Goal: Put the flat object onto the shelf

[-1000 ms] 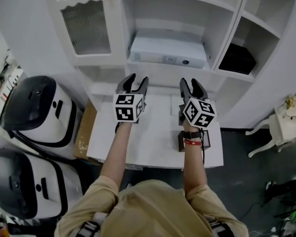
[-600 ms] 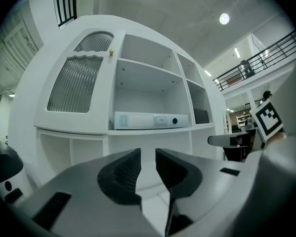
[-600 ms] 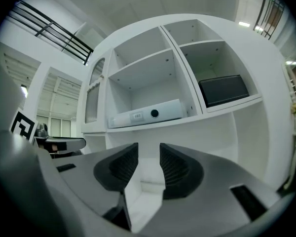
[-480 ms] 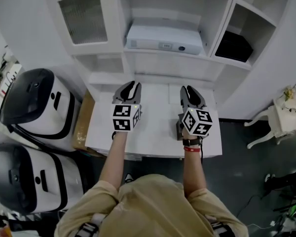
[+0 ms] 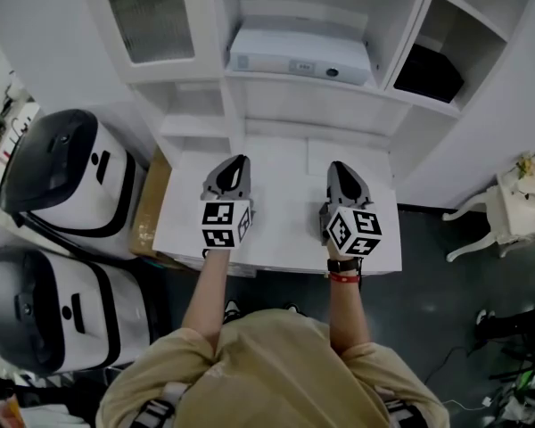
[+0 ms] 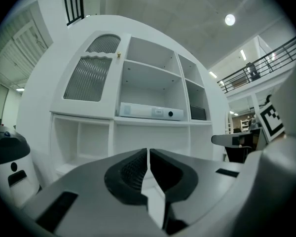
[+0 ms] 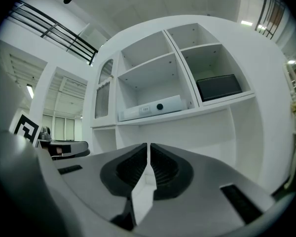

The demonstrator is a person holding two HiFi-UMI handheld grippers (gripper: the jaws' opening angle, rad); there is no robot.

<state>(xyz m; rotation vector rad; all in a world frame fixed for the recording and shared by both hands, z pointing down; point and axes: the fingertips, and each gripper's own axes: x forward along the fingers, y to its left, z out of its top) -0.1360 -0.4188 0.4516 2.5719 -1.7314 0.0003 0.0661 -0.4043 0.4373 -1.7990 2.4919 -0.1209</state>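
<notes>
Both grippers, left (image 5: 235, 164) and right (image 5: 340, 169), have just been closing and are now pinched together on nothing, above the near white desk (image 5: 281, 226). The flat box (image 5: 300, 53) lies on the far shelf (image 5: 250, 78). Placing looks finished, and nothing seems left but resting the hands.

Cabinet (image 5: 303, 105): top cut off by the head view's edge. Flat white box (image 5: 300, 56), on the shelf (image 5: 303, 80) ahead of the left gripper (image 5: 237, 160) and right gripper (image 5: 338, 167): front label too small to read. Dark object (image 5: 431, 72), ahead and right of the right gripper: kind indeterminable. Lower white machine (image 5: 53, 319), behind and left of the left gripper: cut off by the left edge.
</notes>
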